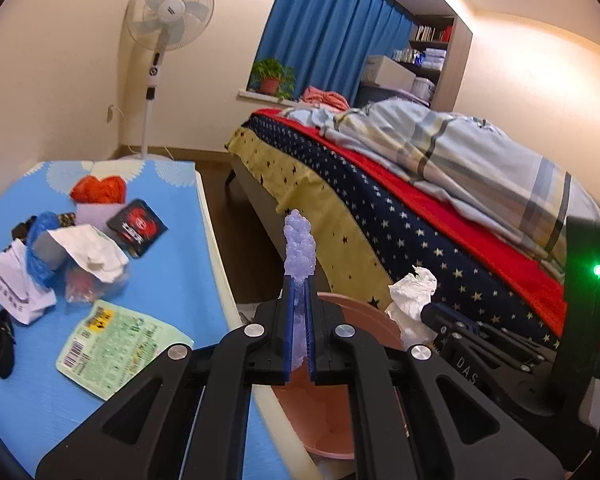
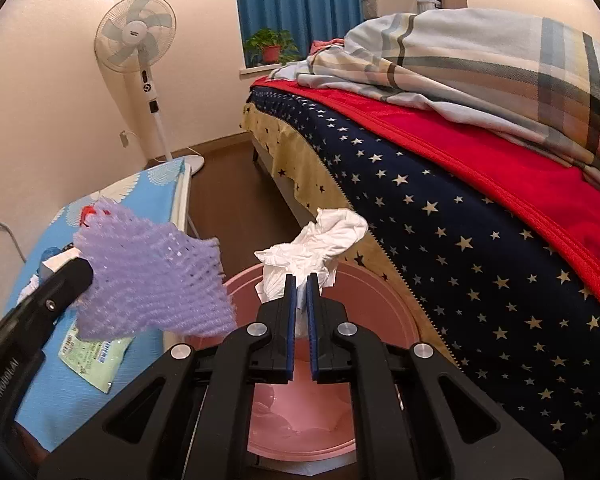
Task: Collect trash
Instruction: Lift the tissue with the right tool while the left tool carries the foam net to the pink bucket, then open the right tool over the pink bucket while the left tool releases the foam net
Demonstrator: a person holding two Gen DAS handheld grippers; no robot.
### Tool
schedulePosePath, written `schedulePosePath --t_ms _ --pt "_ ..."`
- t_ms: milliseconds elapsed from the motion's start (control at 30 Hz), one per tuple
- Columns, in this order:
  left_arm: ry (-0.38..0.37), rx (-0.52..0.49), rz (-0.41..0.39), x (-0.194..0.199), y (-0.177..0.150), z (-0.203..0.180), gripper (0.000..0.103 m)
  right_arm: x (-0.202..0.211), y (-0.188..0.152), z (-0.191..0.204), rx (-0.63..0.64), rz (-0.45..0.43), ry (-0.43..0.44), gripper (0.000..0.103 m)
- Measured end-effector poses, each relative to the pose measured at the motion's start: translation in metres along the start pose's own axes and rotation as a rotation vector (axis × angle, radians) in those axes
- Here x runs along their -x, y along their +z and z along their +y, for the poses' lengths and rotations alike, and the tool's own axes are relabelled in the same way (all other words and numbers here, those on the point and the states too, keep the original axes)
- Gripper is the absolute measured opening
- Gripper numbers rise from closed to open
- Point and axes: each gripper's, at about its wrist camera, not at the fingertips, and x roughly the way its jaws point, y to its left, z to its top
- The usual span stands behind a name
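My left gripper [image 1: 299, 280] is shut on a purple foam net [image 1: 298, 242], which sticks up past its fingertips; in the right wrist view the same purple net [image 2: 152, 280] hangs at the left over the table edge. My right gripper [image 2: 300, 280] is shut on a crumpled white tissue [image 2: 316, 240], seen also as the white tissue [image 1: 414, 304] at the right of the left wrist view. Both held pieces hang above a pink bin [image 2: 380, 292] on the floor; the pink bin [image 1: 364, 312] lies partly hidden behind the left gripper.
A blue-covered table [image 1: 172, 264] at the left carries more trash: a green printed wrapper [image 1: 112, 344], white paper [image 1: 96, 256], a black-red packet [image 1: 138, 226], an orange lump [image 1: 100, 190]. A bed [image 2: 460, 220] with a starred cover runs along the right. A standing fan [image 1: 168, 12] is by the wall.
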Motion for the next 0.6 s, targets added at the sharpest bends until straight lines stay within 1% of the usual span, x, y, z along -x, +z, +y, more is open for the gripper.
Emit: schedulePosePath --t_ms 300,433,467,500,533,567,600 --pt "-0.016 0.007 0.039 -0.014 -0.007 -0.005 0.005 -0.004 -0.001 -0.004 0.0 0.005 -0.024 0.006" --pt "-0.029 0.007 0.059 -0.018 -0.01 -0.007 0.007 -0.003 0.0 -0.008 -0.017 0.003 -0.04 0.008" --pt "-0.029 0.01 0.061 -0.018 -0.011 -0.007 0.009 -0.003 0.0 -0.009 -0.024 0.003 -0.046 0.013" --pt "-0.029 0.012 0.062 -0.018 -0.01 -0.006 0.014 -0.003 0.0 -0.011 -0.034 0.003 -0.052 0.022" --pt "-0.028 0.016 0.063 -0.018 -0.01 -0.005 0.021 -0.003 0.001 -0.013 -0.044 0.002 -0.058 0.027" --pt "-0.025 0.021 0.061 -0.017 -0.01 -0.004 0.023 -0.003 0.001 -0.014 -0.053 -0.001 -0.061 0.035" --pt "-0.024 0.026 0.058 -0.016 -0.01 -0.002 0.024 -0.002 0.001 -0.014 -0.056 -0.003 -0.062 0.037"
